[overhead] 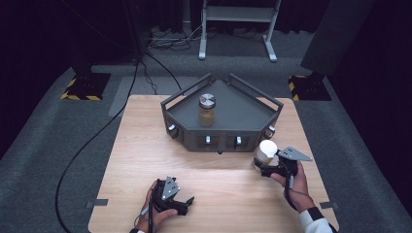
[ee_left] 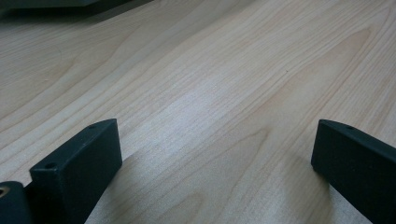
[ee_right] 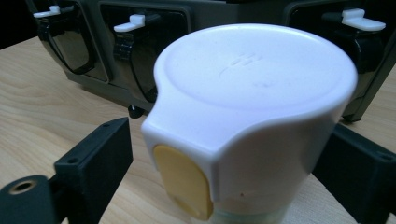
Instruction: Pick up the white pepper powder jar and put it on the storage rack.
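The right hand-held gripper sits near the right edge of the desk, just in front of the grey tray. Between its jaws stands a white-lidded jar, upright on the wood. In the right gripper view the jar has a broad white cap with a yellow tab on its side; the right jaw lies against the cap, while a clear gap remains between the left jaw and the cap, so the grip is not yet clenched and the jar is merely straddled. Behind the jar, the tray's front wall shows dark windows with small white latches.

The left hand-held gripper rests low on the desk near the front edge, well apart from the jar. Its jaws stand wide and released, with bare wood between them.

On the tray's floor stands a second jar, metal-lidded with brownish contents, upright and well apart from both grippers.
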A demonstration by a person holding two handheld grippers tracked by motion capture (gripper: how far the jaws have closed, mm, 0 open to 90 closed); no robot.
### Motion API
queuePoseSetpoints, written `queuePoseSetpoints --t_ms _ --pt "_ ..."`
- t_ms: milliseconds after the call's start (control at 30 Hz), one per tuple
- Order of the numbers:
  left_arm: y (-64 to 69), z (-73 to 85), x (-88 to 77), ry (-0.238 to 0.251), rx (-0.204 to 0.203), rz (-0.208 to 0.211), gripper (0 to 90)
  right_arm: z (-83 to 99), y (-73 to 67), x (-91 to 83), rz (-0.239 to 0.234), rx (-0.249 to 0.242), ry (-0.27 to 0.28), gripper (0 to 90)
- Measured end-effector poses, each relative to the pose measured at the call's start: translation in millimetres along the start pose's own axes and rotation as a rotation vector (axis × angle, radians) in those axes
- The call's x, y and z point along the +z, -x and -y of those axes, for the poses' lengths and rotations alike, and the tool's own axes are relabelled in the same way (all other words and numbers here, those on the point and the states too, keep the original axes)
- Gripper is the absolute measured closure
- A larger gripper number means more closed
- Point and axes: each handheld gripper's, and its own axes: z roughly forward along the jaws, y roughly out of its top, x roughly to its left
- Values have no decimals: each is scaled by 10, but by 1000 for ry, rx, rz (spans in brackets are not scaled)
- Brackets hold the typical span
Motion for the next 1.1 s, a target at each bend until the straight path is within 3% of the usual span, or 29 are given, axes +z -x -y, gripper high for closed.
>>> queuePoseSetpoints --t_ms 300,467,867,1100 --pt "-2 0 0 0 1 1 17 7 -23 59 28 -3 -15 191" --pt "-2 0 0 0 1 2 17 3 -56 75 58 -12 -12 289" --pt "-3 0 0 0 1 2 17 44 -120 67 80 -27 4 298" --pt "-3 -1 0 0 1 2 17 64 -102 -40 85 -6 32 300"
